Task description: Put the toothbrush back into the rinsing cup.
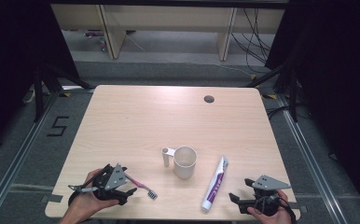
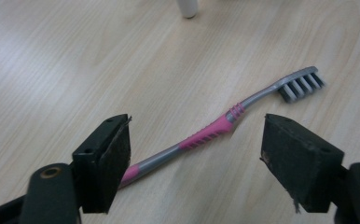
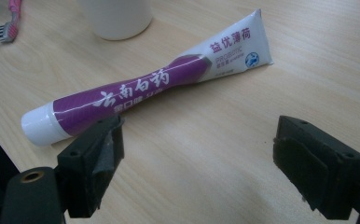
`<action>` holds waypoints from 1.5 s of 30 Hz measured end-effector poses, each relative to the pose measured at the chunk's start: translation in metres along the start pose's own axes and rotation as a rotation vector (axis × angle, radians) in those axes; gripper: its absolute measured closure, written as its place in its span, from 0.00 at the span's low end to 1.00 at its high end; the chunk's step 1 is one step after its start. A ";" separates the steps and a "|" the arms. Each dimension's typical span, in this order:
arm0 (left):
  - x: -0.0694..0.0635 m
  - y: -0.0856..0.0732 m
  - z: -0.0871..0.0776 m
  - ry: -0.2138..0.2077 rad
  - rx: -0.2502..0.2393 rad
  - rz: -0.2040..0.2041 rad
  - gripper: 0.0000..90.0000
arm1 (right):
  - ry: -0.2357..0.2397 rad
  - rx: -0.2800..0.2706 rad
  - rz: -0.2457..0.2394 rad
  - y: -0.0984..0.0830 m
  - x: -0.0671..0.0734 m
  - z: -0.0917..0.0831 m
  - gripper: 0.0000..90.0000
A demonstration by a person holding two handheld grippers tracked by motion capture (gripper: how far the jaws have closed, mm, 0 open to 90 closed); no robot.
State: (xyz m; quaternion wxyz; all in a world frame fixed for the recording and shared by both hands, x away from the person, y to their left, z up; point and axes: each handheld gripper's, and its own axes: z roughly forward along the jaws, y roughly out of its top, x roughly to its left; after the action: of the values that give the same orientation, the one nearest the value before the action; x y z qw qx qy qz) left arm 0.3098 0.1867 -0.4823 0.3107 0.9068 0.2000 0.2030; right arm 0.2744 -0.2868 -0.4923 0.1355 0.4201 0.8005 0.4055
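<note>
Overhead, the left gripper (image 1: 130, 190) rests just beside the toothbrush (image 1: 143, 186) near the table's (image 1: 136, 116) front edge, and the right gripper (image 1: 234, 198) sits near the toothpaste tube (image 1: 215, 183), a white cup (image 1: 184, 161) between them.

Looking along the left gripper (image 2: 197, 154), jaws wide, the pink-and-grey toothbrush (image 2: 206, 135) lies flat; closing squarely across the ribbed handle seems wisest.

Along the right gripper (image 3: 197, 163), jaws wide and empty, the purple tube (image 3: 136, 88) lies flat, white cap nearest.

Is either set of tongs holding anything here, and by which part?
Nothing is held. Left tongs gape around the toothbrush handle; right tongs gape near the toothpaste tube.
</note>
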 end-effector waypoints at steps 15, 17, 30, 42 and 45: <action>0.010 0.015 0.017 -0.104 0.103 0.094 0.47 | 0.001 0.008 -0.018 -0.001 -0.001 0.002 0.21; 0.011 0.017 0.018 -0.122 0.123 0.107 0.48 | 0.000 0.008 -0.029 0.000 -0.002 0.002 0.21; 0.023 0.021 0.029 -0.185 0.228 0.138 0.56 | -0.011 0.008 -0.046 0.000 -0.004 0.002 0.22; 0.029 0.021 0.031 -0.214 0.268 0.115 0.60 | 0.000 0.006 -0.040 0.000 -0.004 0.002 0.23; 0.029 0.020 0.032 -0.221 0.282 0.120 0.62 | 0.007 0.005 -0.039 0.000 -0.004 0.003 0.23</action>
State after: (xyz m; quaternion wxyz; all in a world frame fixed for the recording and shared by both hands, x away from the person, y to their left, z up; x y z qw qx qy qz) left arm 0.3547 0.1714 -0.4857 0.1881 0.9684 0.1366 0.0902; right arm 0.2780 -0.2884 -0.4945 0.1396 0.4034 0.8100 0.4022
